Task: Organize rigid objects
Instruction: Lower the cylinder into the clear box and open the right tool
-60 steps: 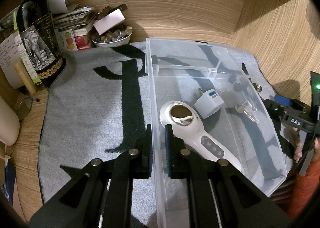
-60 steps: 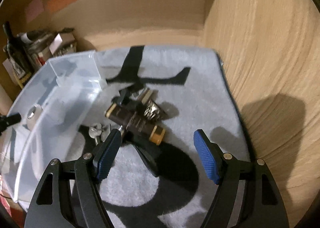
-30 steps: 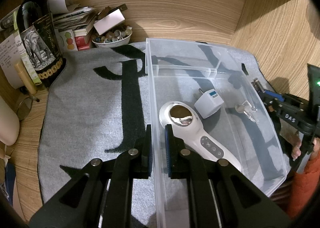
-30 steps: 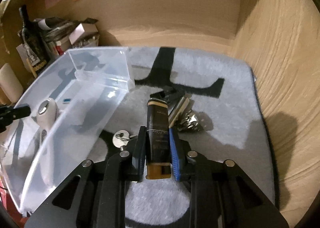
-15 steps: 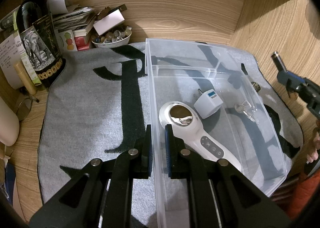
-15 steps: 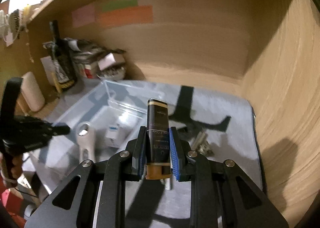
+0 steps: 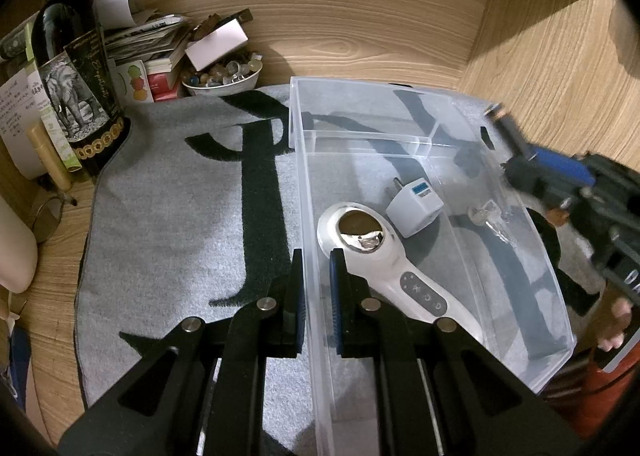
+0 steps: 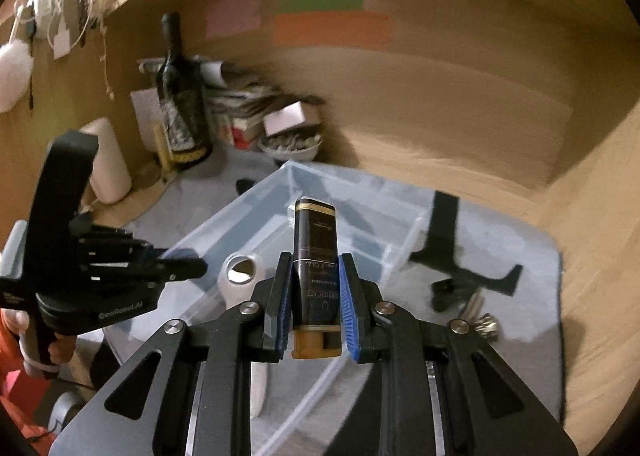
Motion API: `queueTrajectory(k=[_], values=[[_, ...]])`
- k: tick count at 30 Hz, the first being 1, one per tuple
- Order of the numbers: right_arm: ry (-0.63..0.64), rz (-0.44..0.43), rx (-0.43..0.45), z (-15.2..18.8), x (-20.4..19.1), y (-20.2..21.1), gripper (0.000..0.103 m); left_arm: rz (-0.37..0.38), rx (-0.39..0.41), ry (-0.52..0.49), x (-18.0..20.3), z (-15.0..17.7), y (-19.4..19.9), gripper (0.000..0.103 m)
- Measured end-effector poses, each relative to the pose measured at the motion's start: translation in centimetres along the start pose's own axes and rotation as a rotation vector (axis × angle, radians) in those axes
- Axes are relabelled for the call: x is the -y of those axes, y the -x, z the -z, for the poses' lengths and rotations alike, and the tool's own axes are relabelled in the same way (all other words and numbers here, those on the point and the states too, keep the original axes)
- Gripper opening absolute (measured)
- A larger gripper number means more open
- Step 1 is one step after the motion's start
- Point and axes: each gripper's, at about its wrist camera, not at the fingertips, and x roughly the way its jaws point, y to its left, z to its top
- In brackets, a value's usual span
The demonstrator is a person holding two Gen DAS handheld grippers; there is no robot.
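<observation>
Lifted off the grey mat, the dark cosmetic tube (image 8: 314, 260) now hangs over the clear plastic bin (image 8: 256, 208), pinched by the right gripper (image 8: 315, 308). Left wrist view: left gripper (image 7: 316, 296) clamps the bin's near-left wall, steadying it. Transport step; next, lower and release inside.

The right gripper (image 8: 315, 304) clamps a dark tube with a gold cap (image 8: 314, 256) between its blue-padded fingers (image 8: 347, 306), cap end toward the camera, the tube pointing to twelve o'clock above a clear plastic bin (image 8: 400, 252). In the bin lies a white handheld device (image 8: 236, 280). At nine o'clock the left gripper (image 8: 188, 268) pinches the bin's near wall. At three o'clock small metal items (image 8: 478, 314) rest on the grey mat (image 8: 520, 296). A wine bottle (image 8: 180, 96) stands at eleven o'clock.
</observation>
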Motion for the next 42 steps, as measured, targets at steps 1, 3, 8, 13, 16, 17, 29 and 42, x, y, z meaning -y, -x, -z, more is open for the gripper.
queueTrajectory(k=[1,3,8,13,16,17,29,42], values=[[0.001,-0.006,-0.011,0.1,-0.2,-0.3,0.020,0.000,0.000,-0.001,0.0,0.0,0.0,0.010],[0.007,-0.022,-0.047,0.3,-0.5,-1.3,0.020,-0.001,0.002,-0.003,0.1,-0.1,-0.1,0.010],[0.024,-0.038,-0.119,0.7,-1.0,-3.5,0.020,-0.006,0.007,-0.012,0.2,0.0,-0.2,0.010],[0.032,-0.049,-0.165,1.2,-1.2,-4.8,0.020,-0.006,0.007,-0.012,0.3,0.0,-0.2,0.010],[0.046,-0.052,-0.184,1.5,-1.5,-5.2,0.020,-0.006,0.008,-0.015,0.3,0.0,-0.3,0.010],[0.053,-0.048,-0.184,1.6,-1.6,-5.2,0.020,-0.006,0.008,-0.015,0.3,0.0,-0.3,0.010],[0.043,-0.055,-0.178,1.5,-1.7,-4.6,0.025,-0.006,0.008,-0.015,0.3,0.1,-0.3,0.010],[0.002,0.029,-0.020,-0.3,0.2,0.0,0.074,-0.007,0.009,-0.016,0.3,0.1,-0.2,0.010]])
